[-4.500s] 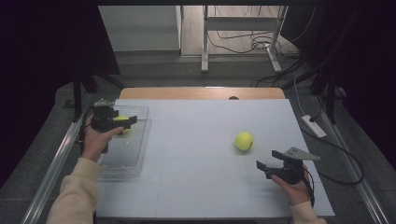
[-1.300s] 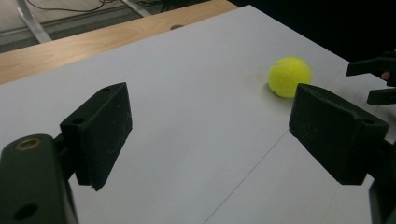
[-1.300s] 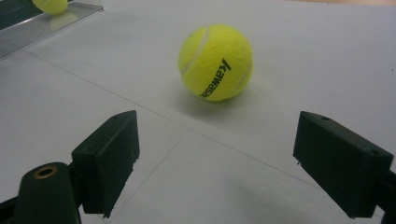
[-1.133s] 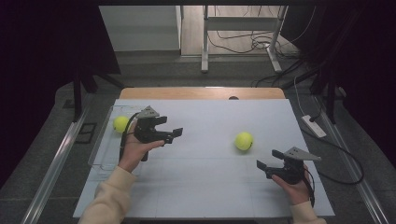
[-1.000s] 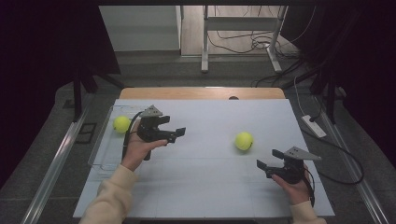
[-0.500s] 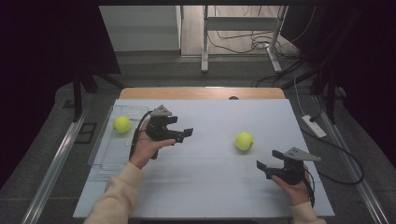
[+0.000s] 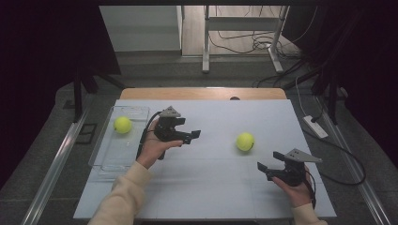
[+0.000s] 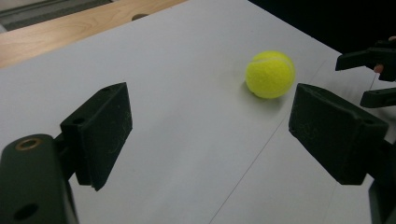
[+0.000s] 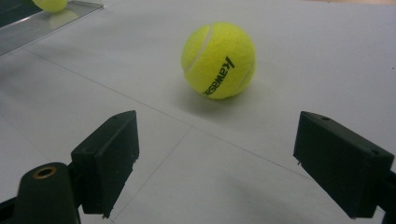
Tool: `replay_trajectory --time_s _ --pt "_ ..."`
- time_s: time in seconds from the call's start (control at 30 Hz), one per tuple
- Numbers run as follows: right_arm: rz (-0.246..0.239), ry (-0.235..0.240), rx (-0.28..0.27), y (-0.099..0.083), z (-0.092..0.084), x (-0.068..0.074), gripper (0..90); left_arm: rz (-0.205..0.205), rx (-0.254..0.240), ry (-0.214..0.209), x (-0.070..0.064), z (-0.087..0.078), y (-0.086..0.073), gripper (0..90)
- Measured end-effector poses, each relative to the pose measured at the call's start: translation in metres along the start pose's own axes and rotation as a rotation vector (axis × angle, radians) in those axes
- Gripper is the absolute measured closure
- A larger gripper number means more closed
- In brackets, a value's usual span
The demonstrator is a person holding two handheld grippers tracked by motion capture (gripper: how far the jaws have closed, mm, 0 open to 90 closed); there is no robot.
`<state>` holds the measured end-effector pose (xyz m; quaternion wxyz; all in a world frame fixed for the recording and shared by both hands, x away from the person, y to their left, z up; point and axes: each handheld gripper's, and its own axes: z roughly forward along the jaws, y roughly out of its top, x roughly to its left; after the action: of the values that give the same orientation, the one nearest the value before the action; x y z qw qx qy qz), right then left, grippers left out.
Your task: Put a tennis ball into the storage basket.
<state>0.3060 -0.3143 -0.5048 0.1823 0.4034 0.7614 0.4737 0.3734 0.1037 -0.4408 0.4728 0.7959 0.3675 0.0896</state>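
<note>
One yellow tennis ball (image 7: pixel 245 141) lies on the white table top, right of centre. A second yellow ball (image 7: pixel 122 124) rests at the far end of a clear plastic tray (image 7: pixel 101 164) on the left. My left gripper (image 7: pixel 193 136) hovers over the table between tray and centre, pointing right at the loose ball (image 8: pixel 270 73); its jaws stand open and hold nothing (image 8: pixel 215 126). My right gripper (image 7: pixel 267 161) sits near the front right, open and empty (image 9: pixel 219 158), with the loose ball (image 9: pixel 218 59) a short way ahead of it.
The table's wooden far edge (image 7: pixel 202 93) has a small hole in it. A power strip (image 7: pixel 315 126) and cables lie on the floor to the right. In the left gripper view the right gripper (image 8: pixel 366 77) shows beyond the ball.
My left gripper, earlier over the tray, has moved right across the table toward the loose ball, jaws still open. A ball now lies in the tray. The right gripper has stayed put.
</note>
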Motion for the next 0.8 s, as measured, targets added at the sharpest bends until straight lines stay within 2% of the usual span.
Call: replay_trajectory --time_s 0.17,0.8 --pt "-0.005 0.003 -0.003 0.000 0.000 0.000 14.5 0.023 0.011 -0.012 -0.006 0.008 0.006 14.4" --pt "-0.016 0.007 0.002 -0.002 -0.001 0.002 14.5 0.052 0.037 -0.056 -0.023 0.040 0.022 14.2"
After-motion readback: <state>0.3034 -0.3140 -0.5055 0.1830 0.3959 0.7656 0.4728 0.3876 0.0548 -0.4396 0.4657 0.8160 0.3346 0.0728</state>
